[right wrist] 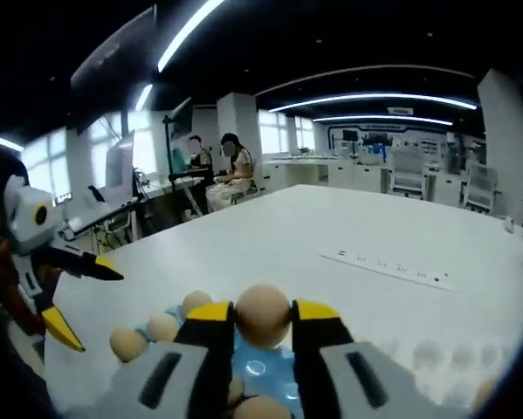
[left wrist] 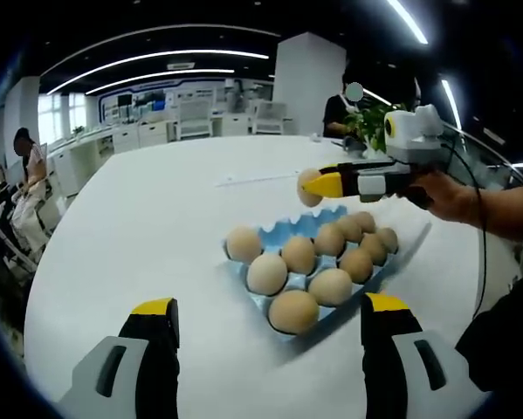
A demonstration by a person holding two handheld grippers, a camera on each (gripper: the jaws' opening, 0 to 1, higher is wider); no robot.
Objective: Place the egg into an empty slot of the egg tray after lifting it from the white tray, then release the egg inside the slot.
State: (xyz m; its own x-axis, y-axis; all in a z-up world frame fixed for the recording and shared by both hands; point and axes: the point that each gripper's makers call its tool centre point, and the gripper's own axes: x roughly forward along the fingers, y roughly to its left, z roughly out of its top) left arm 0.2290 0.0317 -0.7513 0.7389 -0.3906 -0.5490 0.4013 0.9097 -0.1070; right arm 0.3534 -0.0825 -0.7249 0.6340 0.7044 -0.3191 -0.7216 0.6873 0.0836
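Observation:
A light blue egg tray (left wrist: 287, 229) lies on the white table, with several tan eggs in its slots. Above its far edge, my right gripper (left wrist: 318, 185) comes in from the right, shut on an egg (left wrist: 308, 188). In the right gripper view that egg (right wrist: 263, 313) sits pinched between the yellow-tipped fingers (right wrist: 211, 316), with the blue tray (right wrist: 254, 364) and other eggs (right wrist: 128, 343) just below. My left gripper (left wrist: 270, 316) stands open near the tray's front edge, holding nothing. It also shows at the left of the right gripper view, left gripper (right wrist: 82, 297), open.
The big white table (left wrist: 156, 209) stretches away with a long white strip (left wrist: 257, 178) lying beyond the tray. A plant (left wrist: 366, 122) stands at the far edge. People sit at desks in the office behind. A hand (left wrist: 449, 194) holds the right gripper.

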